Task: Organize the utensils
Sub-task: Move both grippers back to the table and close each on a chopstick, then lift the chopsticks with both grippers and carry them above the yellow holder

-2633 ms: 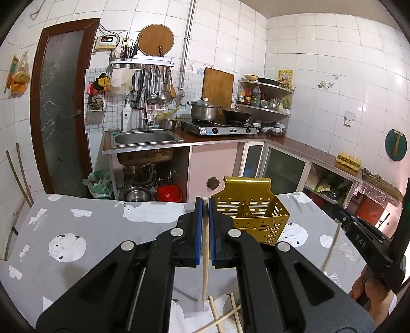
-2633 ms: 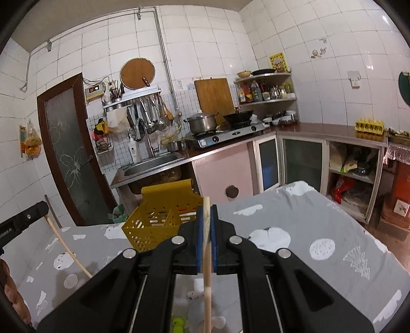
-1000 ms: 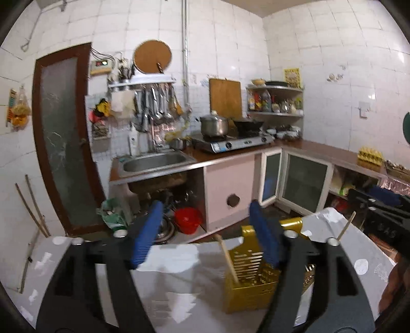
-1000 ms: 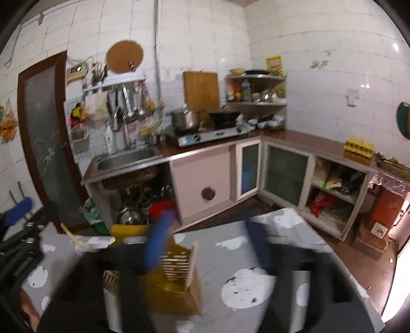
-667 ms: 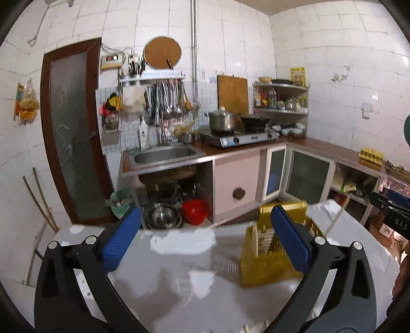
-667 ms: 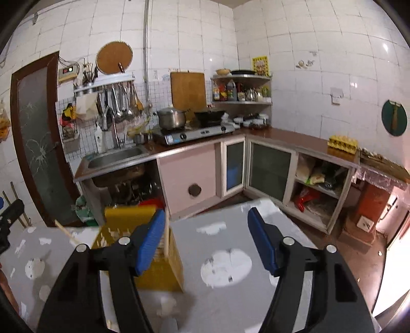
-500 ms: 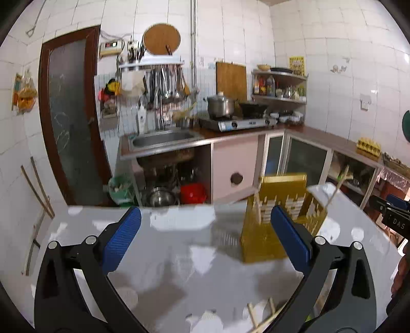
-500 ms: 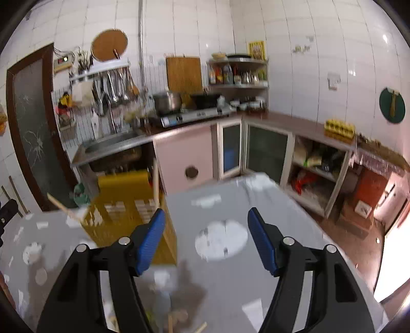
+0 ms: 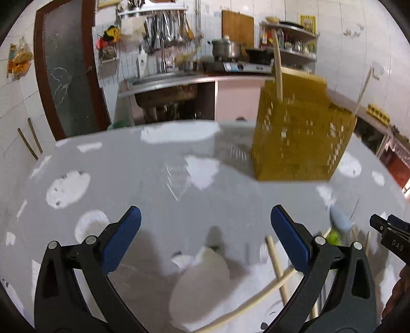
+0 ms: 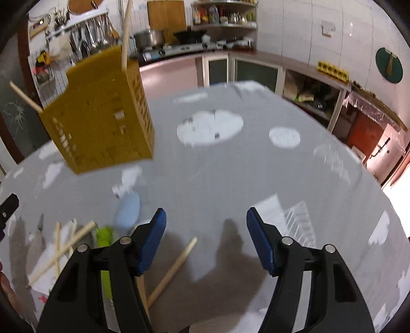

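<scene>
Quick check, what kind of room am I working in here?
A home kitchen, most likely: a sink with utensils hung above, a pot on a gas stove, and a shelf of bottles on tiled walls.

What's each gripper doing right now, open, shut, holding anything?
Left gripper: jaws wide open, empty, above the chopsticks on the table.
Right gripper: jaws wide open, empty.

Grey patterned tablecloth (image 9: pixel 159 176), steel sink (image 9: pixel 164 76), pot (image 9: pixel 225 48) on stove (image 9: pixel 241 66).
</scene>
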